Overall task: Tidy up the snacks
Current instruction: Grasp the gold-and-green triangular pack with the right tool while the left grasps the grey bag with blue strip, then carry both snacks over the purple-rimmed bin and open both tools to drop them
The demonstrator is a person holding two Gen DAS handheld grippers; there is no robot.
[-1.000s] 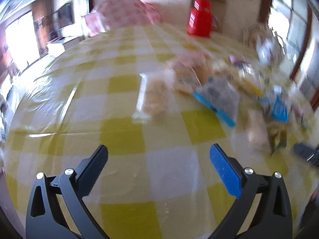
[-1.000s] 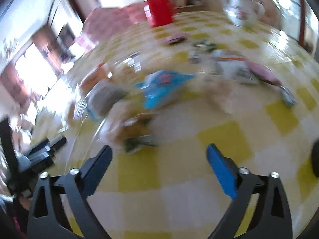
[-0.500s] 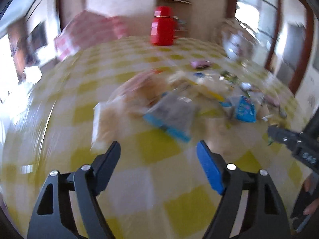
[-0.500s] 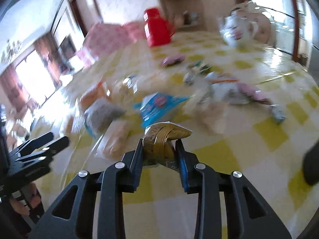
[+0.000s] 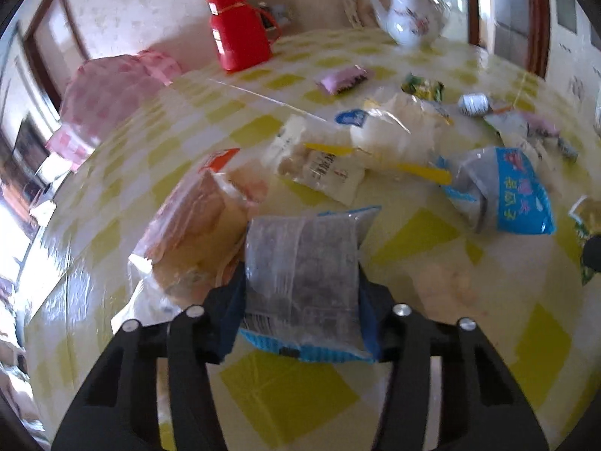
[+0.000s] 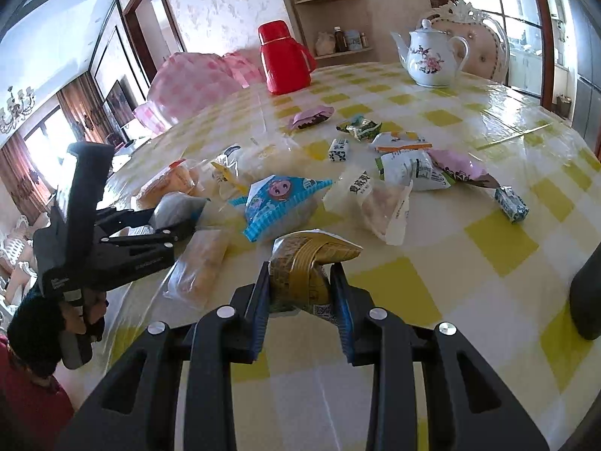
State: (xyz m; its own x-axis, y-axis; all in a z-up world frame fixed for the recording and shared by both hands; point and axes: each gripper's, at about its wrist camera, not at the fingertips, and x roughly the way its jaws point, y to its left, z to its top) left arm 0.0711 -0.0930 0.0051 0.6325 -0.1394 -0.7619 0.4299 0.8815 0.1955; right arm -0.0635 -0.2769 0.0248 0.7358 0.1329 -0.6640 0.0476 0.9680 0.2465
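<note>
My left gripper [image 5: 300, 300] is shut on a grey snack bag with blue edges [image 5: 300, 274], held just above the yellow-checked table [image 5: 413, 233]. It also shows in the right wrist view [image 6: 176, 218] at the left. My right gripper [image 6: 302, 293] is shut on a gold snack packet [image 6: 304, 267], lifted over the table. Several loose snacks lie scattered across the middle: a blue pig-print bag [image 6: 278, 203], a bread bag [image 5: 195, 229], a clear pastry bag [image 6: 379, 206], and a pink packet [image 6: 311, 116].
A red thermos [image 6: 285, 60] and a white floral teapot [image 6: 432, 56] stand at the far side of the table. A pink checked bundle [image 6: 195, 79] sits at the far left. A dark object [image 6: 586, 293] stands at the right edge.
My left gripper moved forward and closed on the grey bag, which was lying on the table. My right gripper closed on the gold packet one second ago and still holds it.
</note>
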